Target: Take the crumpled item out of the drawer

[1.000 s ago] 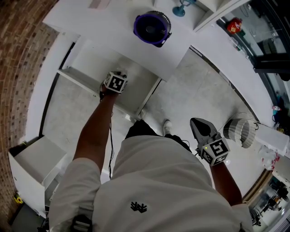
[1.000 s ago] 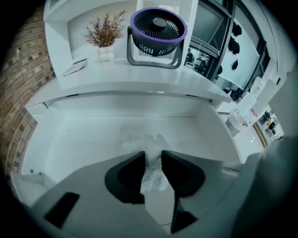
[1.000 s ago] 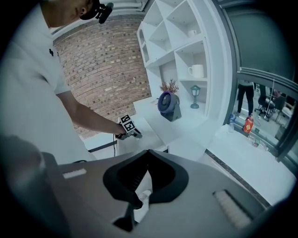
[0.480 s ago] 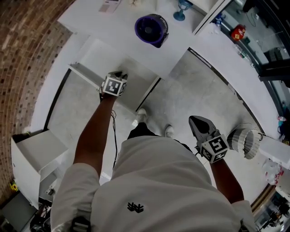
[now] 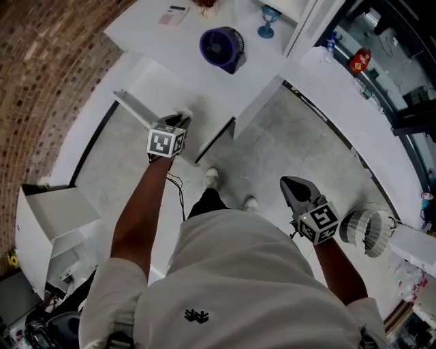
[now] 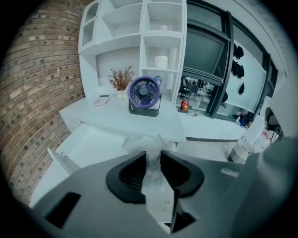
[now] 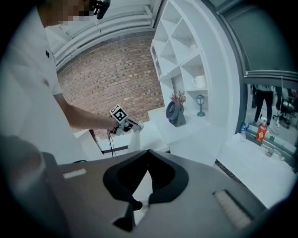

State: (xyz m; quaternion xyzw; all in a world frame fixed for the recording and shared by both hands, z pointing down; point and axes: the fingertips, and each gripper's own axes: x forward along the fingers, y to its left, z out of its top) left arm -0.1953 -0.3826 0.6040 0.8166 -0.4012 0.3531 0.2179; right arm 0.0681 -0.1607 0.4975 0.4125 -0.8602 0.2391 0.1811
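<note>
My left gripper [image 5: 180, 120] hangs over the front part of the open white drawer [image 5: 146, 86] under the desk. A crumpled clear plastic item [image 6: 148, 141] sits between its black pads [image 6: 135, 170], bunched above the tips. The jaws are closing on it. In the right gripper view the left gripper [image 7: 132, 126] shows a pale wad at its tip. The right gripper [image 5: 293, 186] hangs by the person's right side above the floor; its jaws [image 7: 148, 153] meet at the tips with nothing between them.
A purple fan [image 5: 221, 46] stands on the white desk top [image 5: 178, 41], with a blue goblet [image 5: 269, 13] behind it. A white ribbed bin [image 5: 364, 229] stands on the floor at right. A white box unit [image 5: 50, 217] is at left, by the brick wall.
The left gripper has drawn back from deep inside the drawer toward its front edge with the plastic in it. The person has stepped back, and the right gripper has barely moved.
</note>
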